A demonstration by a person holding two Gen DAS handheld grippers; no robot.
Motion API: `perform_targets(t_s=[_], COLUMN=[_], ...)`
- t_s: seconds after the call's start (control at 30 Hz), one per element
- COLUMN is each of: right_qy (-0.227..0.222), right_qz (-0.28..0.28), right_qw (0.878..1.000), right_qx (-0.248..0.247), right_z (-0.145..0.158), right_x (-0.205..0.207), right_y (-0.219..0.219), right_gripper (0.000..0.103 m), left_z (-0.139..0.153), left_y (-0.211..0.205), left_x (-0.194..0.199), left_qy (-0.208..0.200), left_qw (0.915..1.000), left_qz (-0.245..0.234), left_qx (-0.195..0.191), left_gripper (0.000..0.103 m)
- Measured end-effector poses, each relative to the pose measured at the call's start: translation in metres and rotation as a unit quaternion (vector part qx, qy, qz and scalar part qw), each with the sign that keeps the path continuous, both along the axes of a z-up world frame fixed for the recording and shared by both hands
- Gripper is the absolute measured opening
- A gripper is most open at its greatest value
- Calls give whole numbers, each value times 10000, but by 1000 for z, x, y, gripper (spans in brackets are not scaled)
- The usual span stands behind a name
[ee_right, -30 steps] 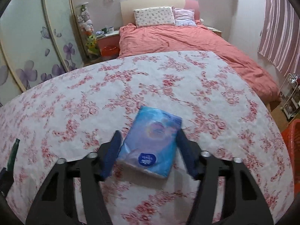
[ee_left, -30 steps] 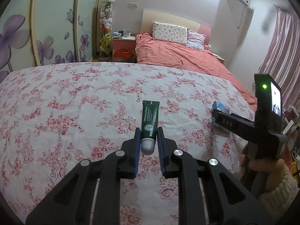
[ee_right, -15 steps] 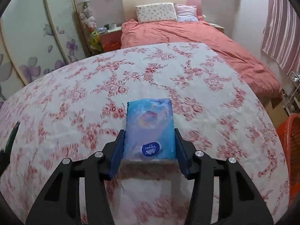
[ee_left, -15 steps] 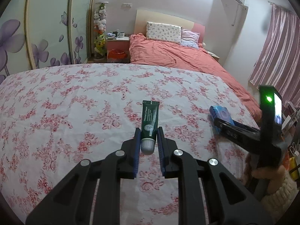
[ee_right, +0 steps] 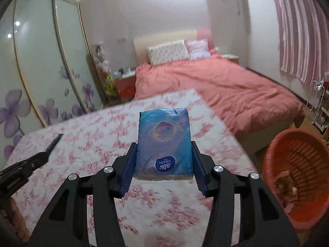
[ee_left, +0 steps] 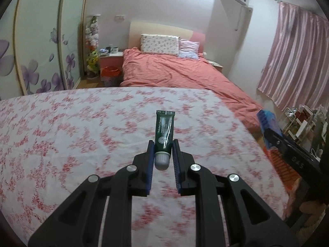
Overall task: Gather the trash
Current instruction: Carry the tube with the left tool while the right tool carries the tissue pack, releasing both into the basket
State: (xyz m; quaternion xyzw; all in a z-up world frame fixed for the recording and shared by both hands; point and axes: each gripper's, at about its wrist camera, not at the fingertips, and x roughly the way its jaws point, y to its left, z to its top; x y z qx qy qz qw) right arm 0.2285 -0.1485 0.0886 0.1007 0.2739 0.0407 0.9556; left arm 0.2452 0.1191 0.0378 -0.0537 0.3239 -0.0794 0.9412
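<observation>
Floral bedspread [ee_right: 86, 148] filled foreground, blurred in both wrist views. Orange basket [ee_right: 273, 150] stood off bedspread's edge, to right of and below right gripper [ee_right: 164, 160], scraps already inside; likely drop target. Right gripper nearer basket than left one. Right jaws closed on blue tissue pack [ee_right: 164, 142], held clear of bedspread, long axis pointing forward along fingers. Left gripper [ee_left: 163, 154] pinched green tube [ee_left: 164, 131] near white cap, tube's crimped end pointing forward, also raised off bedspread.
</observation>
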Motion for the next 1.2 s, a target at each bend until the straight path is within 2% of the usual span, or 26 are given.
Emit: perform_targets(t_s=[0.27, 0.53, 0.87, 1.2], right_qy=[-554, -758, -745, -808], right_qz=[-399, -930, -1539, -2028], right_qw=[9977, 9927, 9853, 9755], right_qx=[-42, -75, 64, 279], right_z=[19, 19, 6, -6], right_x=[-40, -58, -72, -85], right_y=[-36, -70, -126, -165], right_gripper=[51, 51, 51, 51], left_z=[23, 36, 32, 13], left_y=[-53, -117, -222, -300], left_x=[-17, -26, -31, -40], left_qy=[-195, -314, -226, -105], left_qw=[9987, 9935, 9789, 9620], left_qz=[-470, -1088, -2023, -2723], left_qx=[-39, -91, -156, -172], left_gripper=[18, 18, 18, 18])
